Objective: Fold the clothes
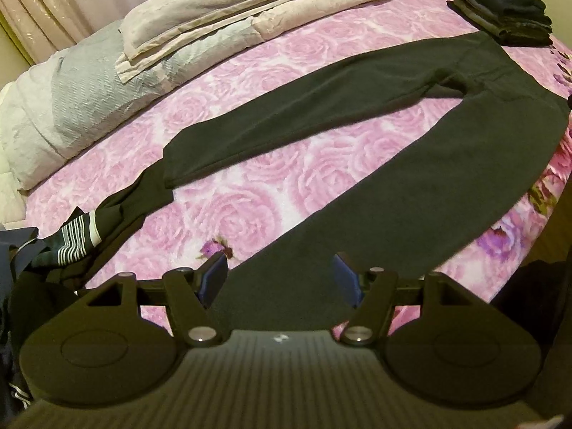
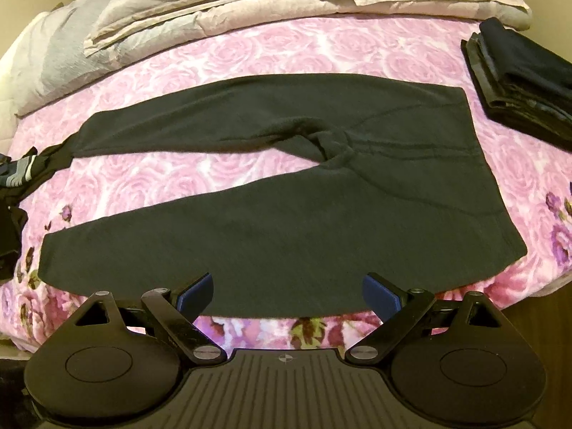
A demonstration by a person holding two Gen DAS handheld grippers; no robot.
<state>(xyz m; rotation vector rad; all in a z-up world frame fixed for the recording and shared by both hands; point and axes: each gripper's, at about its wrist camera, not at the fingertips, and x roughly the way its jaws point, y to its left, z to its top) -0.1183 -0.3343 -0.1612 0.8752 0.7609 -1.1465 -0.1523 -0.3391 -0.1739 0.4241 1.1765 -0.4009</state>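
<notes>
A pink rose-print bedspread (image 2: 286, 53) is filling our view, and dark trousers (image 2: 286, 214) are lying flat across its middle, legs splayed toward nine o'clock. We are holding the left gripper (image 1: 280, 275) and right gripper (image 2: 287, 295) spread wide, gripping nothing. Folded dark clothes (image 2: 525, 82) are sitting at two o'clock, a striped garment (image 1: 77, 237) at nine.

Dark trousers (image 2: 286, 193) – perhaps black, pink rose-print bedspread (image 2: 321, 53), blue-padded claw (image 2: 287, 295)
</notes>
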